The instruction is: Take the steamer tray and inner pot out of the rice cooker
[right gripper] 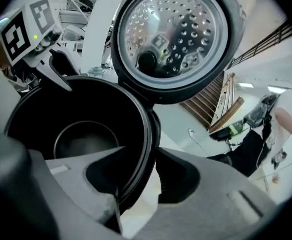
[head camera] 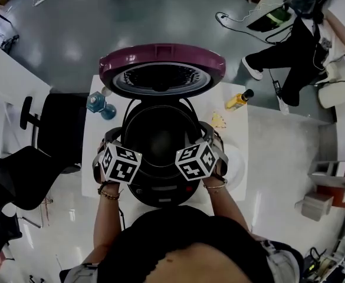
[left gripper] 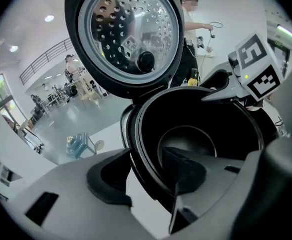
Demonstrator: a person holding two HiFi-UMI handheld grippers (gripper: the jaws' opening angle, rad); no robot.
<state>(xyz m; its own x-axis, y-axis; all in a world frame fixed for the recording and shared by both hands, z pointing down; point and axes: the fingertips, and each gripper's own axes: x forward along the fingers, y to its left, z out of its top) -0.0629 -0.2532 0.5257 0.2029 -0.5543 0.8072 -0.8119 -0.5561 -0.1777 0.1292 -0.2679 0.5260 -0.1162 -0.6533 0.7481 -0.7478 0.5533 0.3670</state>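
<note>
- On the white desk stands the rice cooker, its lid swung up and back on the far side, so the opening is clear from above.
- Seated deep in the cooker is a black vessel with a small round floor. It shows no holes, so I take it for the inner pot; whether a steamer tray sits in it I cannot tell.
- The left gripper straddles the rim on the left side of the opening, one jaw inside the vessel and one outside the cooker wall.
- The right gripper does the same on the right side, so the two face each other straight across the round mouth, neither nearer than the other.
- Both pairs of jaws are about half closed. A strip of desk shows between the rim and the outer pad in each gripper view, so I judge them not yet clamped.
- The vessel has no long axis; it is round and upright, and the rim runs through each gap.
- Once both sides are pinched, the lift looks to be straight up, kept level and forward of the raised lid.
</note>
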